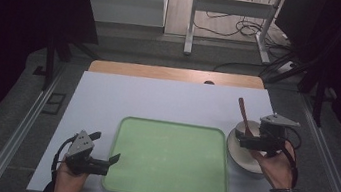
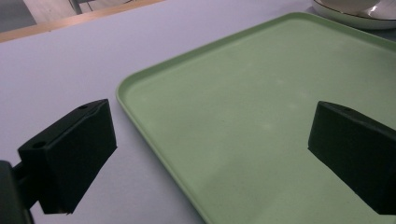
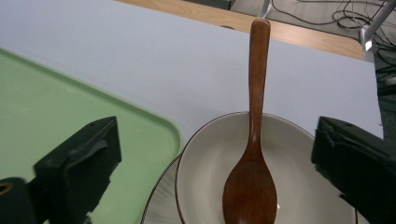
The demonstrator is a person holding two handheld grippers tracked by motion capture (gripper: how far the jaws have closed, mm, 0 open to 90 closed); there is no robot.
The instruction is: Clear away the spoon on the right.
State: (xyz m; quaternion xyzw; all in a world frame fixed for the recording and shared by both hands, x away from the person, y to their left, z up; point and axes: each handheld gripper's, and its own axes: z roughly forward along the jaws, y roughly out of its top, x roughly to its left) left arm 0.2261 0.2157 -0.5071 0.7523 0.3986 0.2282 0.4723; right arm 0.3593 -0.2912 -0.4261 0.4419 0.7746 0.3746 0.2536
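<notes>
Right gripper (image 3: pixel 217 172) spread wide, empty, right above long brown wooden spoon (image 3: pixel 252 154) standing in cream ceramic bowl (image 3: pixel 205 154); handle running straight ahead between jaws. Left gripper (image 1: pixel 101 163) farther, also gaping, by green plastic tray (image 1: pixel 125 135).

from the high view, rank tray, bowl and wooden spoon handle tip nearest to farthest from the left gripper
1. Green tray: right beside the left gripper.
2. Bowl: past the tray's right edge.
3. Spoon handle tip: beyond the bowl, far right.
</notes>
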